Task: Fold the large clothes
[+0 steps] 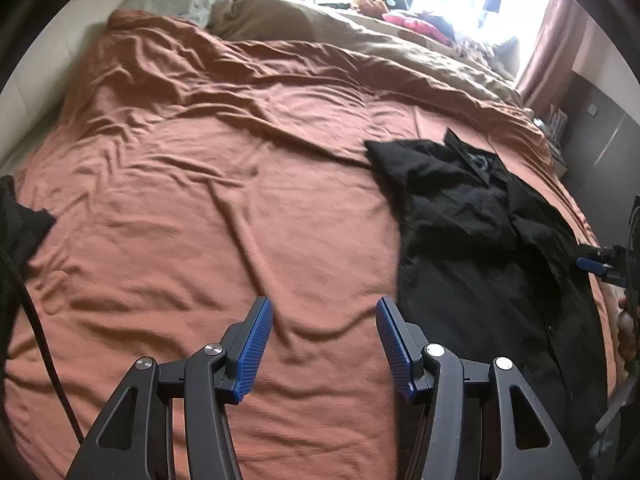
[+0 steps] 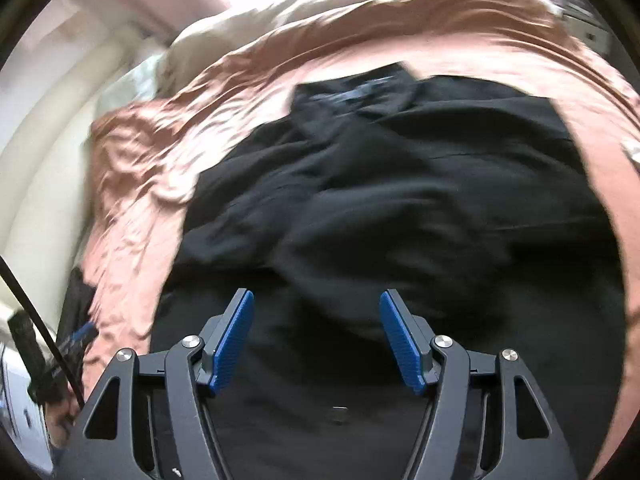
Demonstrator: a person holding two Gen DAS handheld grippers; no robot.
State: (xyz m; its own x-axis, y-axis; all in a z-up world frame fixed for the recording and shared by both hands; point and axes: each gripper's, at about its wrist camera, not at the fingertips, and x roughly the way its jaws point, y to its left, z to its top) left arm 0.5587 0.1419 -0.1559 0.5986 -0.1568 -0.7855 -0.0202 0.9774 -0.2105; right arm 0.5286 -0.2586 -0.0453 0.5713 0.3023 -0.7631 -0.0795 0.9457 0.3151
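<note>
A black collared shirt (image 1: 472, 216) lies crumpled on the rust-coloured bed sheet (image 1: 200, 184), collar away from me, at the right of the left wrist view. It fills the blurred right wrist view (image 2: 380, 200). My left gripper (image 1: 324, 312) is open and empty, hovering over the sheet just left of the shirt's near edge. My right gripper (image 2: 316, 304) is open and empty, right above the shirt's lower part. The right gripper's blue fingertip (image 1: 590, 265) shows at the right edge of the left wrist view, at the shirt's right side.
A beige duvet (image 1: 360, 36) and pillows (image 1: 180, 4) lie at the far end of the bed below a bright window. Another dark cloth (image 1: 20, 216) sits at the left edge. A dark cabinet (image 1: 600, 128) stands right of the bed. A white wall (image 2: 36, 152) runs along the left.
</note>
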